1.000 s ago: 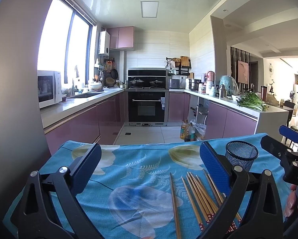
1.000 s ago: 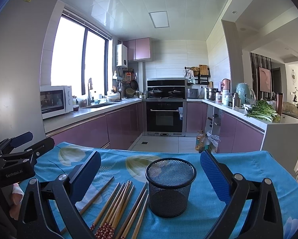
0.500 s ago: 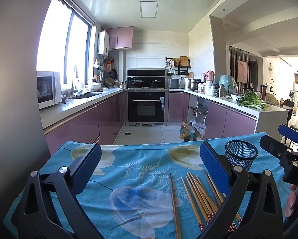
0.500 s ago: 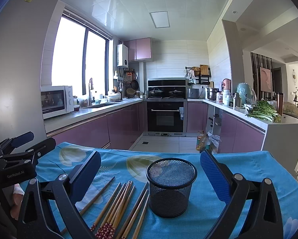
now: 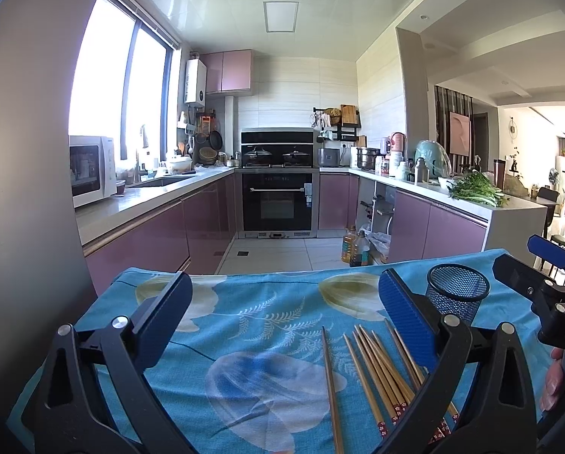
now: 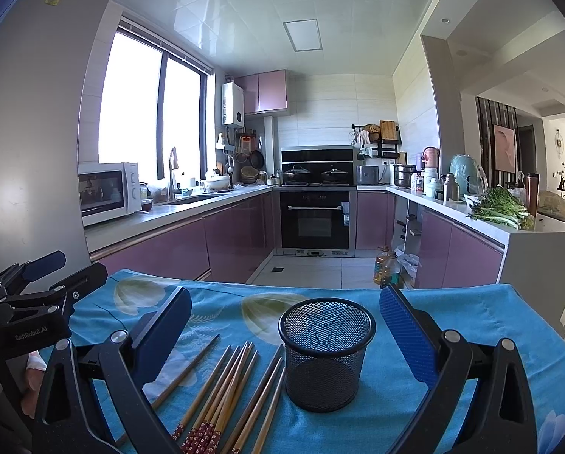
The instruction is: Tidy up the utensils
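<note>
A: Which items lie on the work surface?

B: A blue floral tablecloth [image 6: 452,325] covers the table. On it stands a black mesh cup [image 6: 326,355], upright and with nothing showing inside. Just beside it, on the robot's left, lies a loose row of wooden chopsticks [image 6: 225,386], flat on the cloth, their red-patterned ends toward the cameras.

A: How do the chopsticks lie relative to the cup?

B: The two nearest sticks run close along the cup's base (whether they touch it cannot be told). One single chopstick [image 5: 329,386] lies apart from the rest, on the far side from the cup.

A: State of the right gripper [image 6: 282,325]?

B: Its blue-padded fingers [image 6: 407,335] stand wide apart, holding nothing. The cup sits between them in the right wrist view, nearer the right finger; the chopsticks lie between the left finger and the cup.

A: And the left gripper [image 5: 282,314]?

B: Likewise spread wide and holding nothing. In the left wrist view the chopsticks lie beneath its right finger, with the mesh cup behind that finger. A hand [image 5: 560,382] grips the right tool at the frame's edge.

A: Background?

B: A kitchen with mauve cabinets [image 6: 237,238] and a black oven [image 6: 314,219].
</note>
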A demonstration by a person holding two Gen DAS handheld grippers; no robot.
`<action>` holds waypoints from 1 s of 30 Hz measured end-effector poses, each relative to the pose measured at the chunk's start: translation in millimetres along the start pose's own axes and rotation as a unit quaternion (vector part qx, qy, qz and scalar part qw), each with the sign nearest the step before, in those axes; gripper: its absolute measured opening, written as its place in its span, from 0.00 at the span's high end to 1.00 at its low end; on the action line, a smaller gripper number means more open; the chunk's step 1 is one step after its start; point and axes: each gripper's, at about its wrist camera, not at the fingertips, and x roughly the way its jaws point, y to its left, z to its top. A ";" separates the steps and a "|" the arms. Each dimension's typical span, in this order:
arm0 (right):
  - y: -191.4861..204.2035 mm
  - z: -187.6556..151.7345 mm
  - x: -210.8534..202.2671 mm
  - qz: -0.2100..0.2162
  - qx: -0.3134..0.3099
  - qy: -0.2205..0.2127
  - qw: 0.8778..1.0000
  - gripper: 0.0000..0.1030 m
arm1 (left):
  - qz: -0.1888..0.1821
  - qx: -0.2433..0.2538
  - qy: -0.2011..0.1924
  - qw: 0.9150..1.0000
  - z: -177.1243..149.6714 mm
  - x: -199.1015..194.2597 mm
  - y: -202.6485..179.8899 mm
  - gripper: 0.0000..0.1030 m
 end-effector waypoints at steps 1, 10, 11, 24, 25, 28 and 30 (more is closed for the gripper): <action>0.1 -0.1 0.1 0.000 0.000 0.001 1.000 0.06 | 0.000 0.000 0.001 1.000 0.0 0.1 -0.1 0.06; -0.4 -3.4 2.4 0.004 0.004 0.006 1.000 0.06 | -0.002 0.005 0.005 1.000 -4.1 0.9 1.3 0.06; -0.5 -3.6 2.9 0.005 0.004 0.008 1.000 0.06 | -0.002 0.005 0.006 1.000 -4.5 1.1 1.7 0.06; 0.4 -6.2 3.1 0.015 0.006 0.019 1.000 0.06 | -0.004 0.013 0.014 1.000 -5.3 2.6 0.9 0.06; 0.3 -7.1 3.6 0.016 0.005 0.023 1.000 0.06 | -0.004 0.014 0.016 1.000 -5.3 3.1 -0.1 0.06; -0.6 -10.8 4.8 0.025 0.000 0.042 0.999 0.06 | -0.010 0.019 0.025 0.999 -7.5 5.6 -0.5 0.06; -1.2 -15.5 7.7 0.031 -0.002 0.063 0.998 0.06 | -0.013 0.024 0.036 0.999 -9.2 9.6 -1.5 0.06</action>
